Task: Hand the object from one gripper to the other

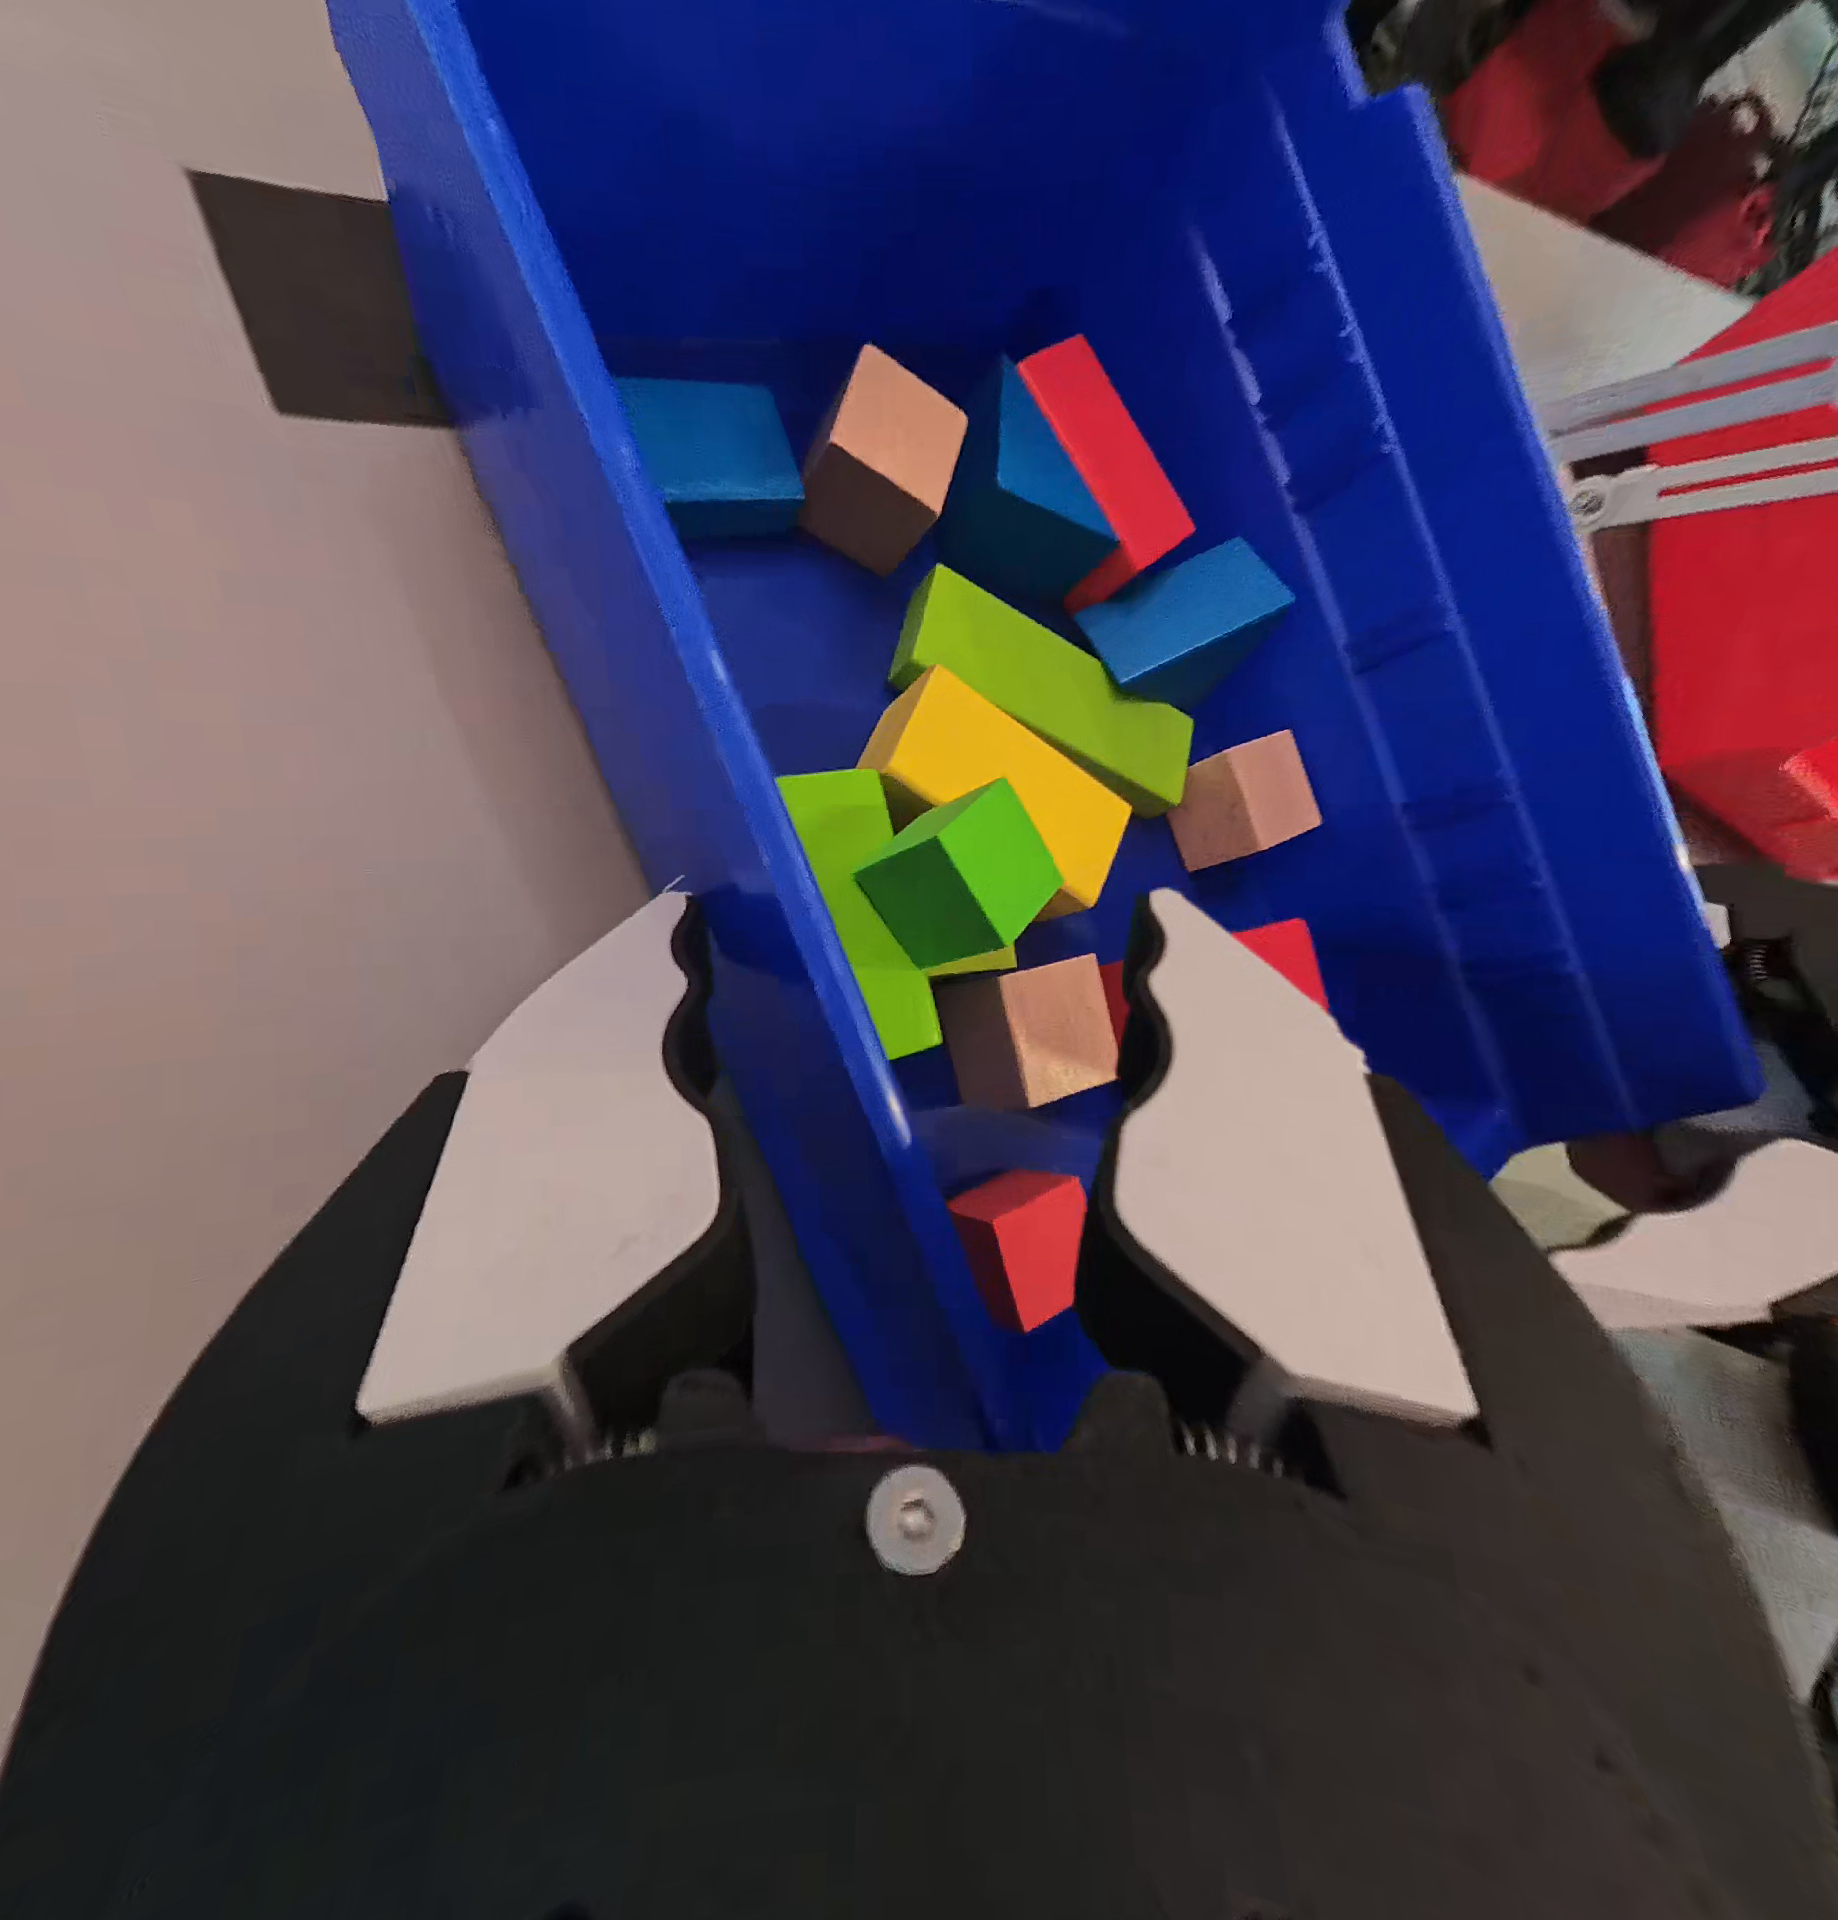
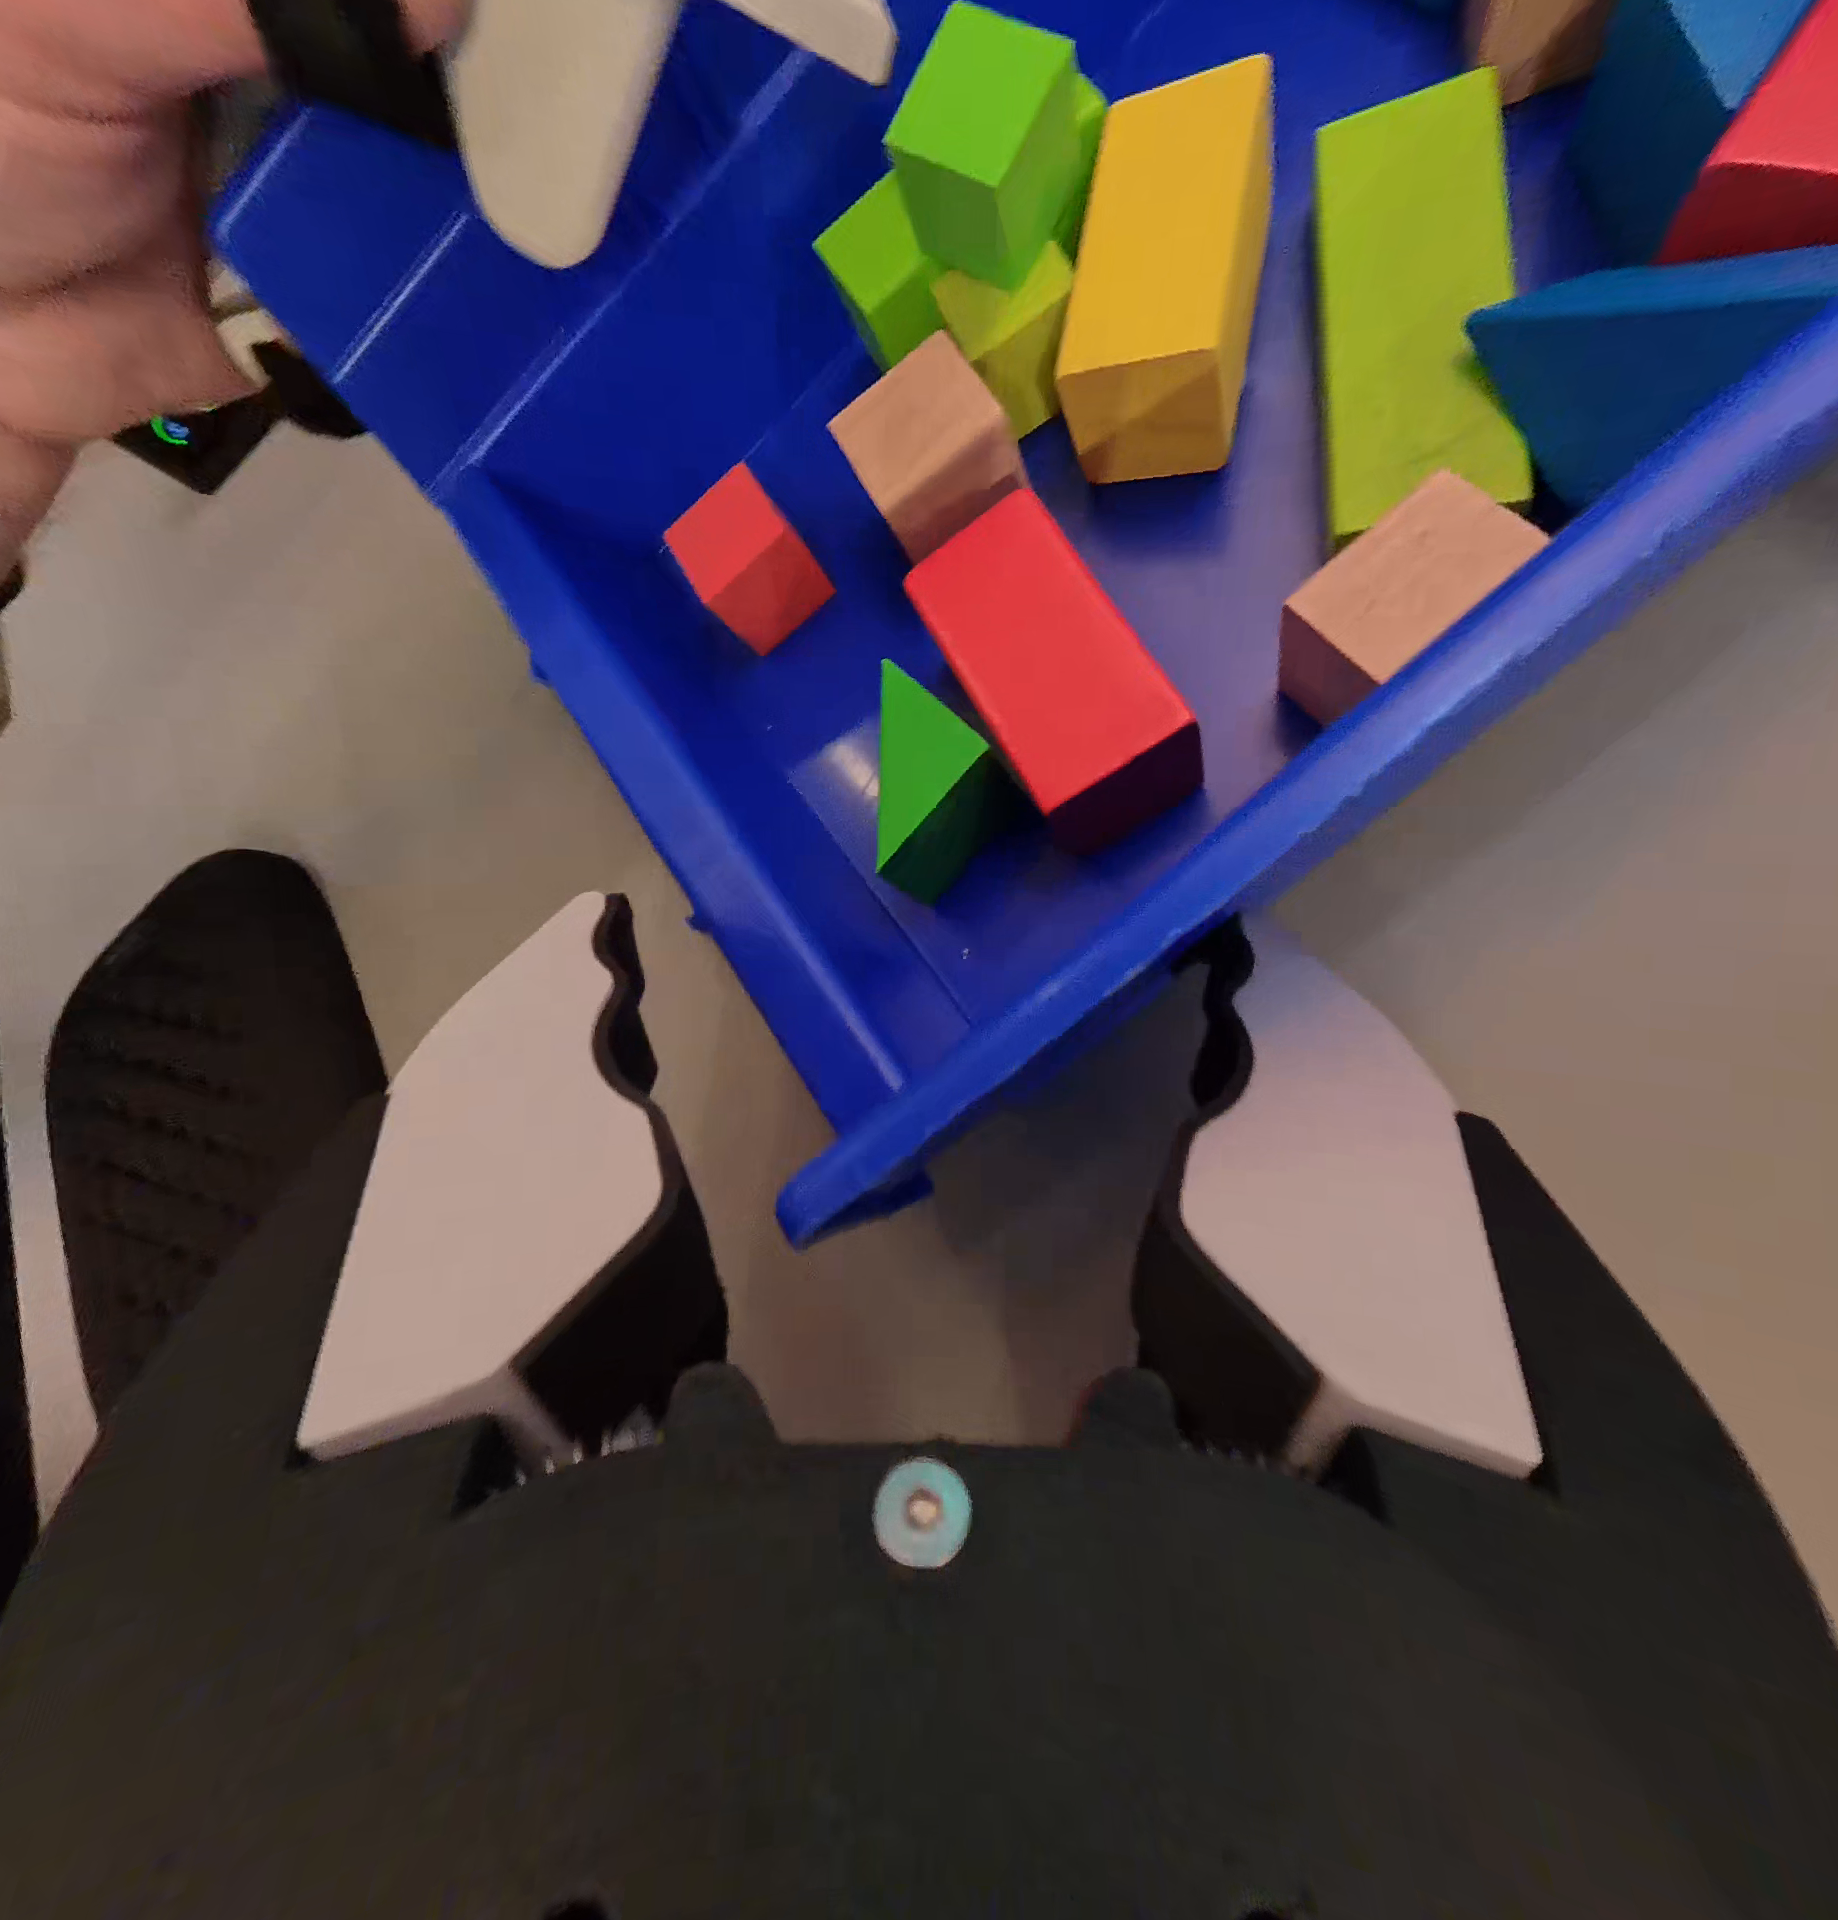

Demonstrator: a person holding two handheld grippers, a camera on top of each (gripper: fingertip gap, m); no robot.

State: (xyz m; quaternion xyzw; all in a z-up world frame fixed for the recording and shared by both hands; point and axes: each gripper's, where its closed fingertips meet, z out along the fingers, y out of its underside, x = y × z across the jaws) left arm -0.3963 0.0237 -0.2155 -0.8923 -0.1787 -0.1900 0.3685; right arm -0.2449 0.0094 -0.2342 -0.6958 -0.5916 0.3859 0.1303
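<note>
1. We see the blue plastic bin (image 1: 894,208) of painted wooden blocks on the pale grey counter (image 2: 1621,1039). Whether it lies flat or is tipped up, we cannot tell.
2. The left hand-held gripper (image 1: 917,902) stands wide, astride one long wall of the bin. One finger (image 1: 582,1122) is outside the wall and the other is inside. We see a gap between each pad and the wall, so nothing is gripped.
3. The inner finger covers part of a red wooden block (image 1: 1284,956). A small red cube (image 1: 1024,1242) sits low between the fingers, its lower end cut off.
4. The bright green wooden cube (image 1: 962,873) lies on top of the heap, over a yellow rectangular block (image 1: 998,790), and hides part of it.
5. The right hand-held gripper (image 2: 920,920) is spread wide, with a corner of the bin between its fingers. The rim covers the tip of one finger (image 2: 1310,1143), so we cannot tell whether they touch. The other finger is clear of the bin.
6. In the right wrist view the left hand-held gripper is cut off by the top edge. Only two pale fingers show, on either side of the bin wall.
7. A blurred hand (image 2: 73,208) holds it at the top left corner.
8. The far end of the bin runs out of both views.
9. Red shapes (image 1: 1777,623) beyond the bin are too smeared to name.
10. A dark meshed object (image 2: 198,1091) shows past the counter's left edge.
</note>
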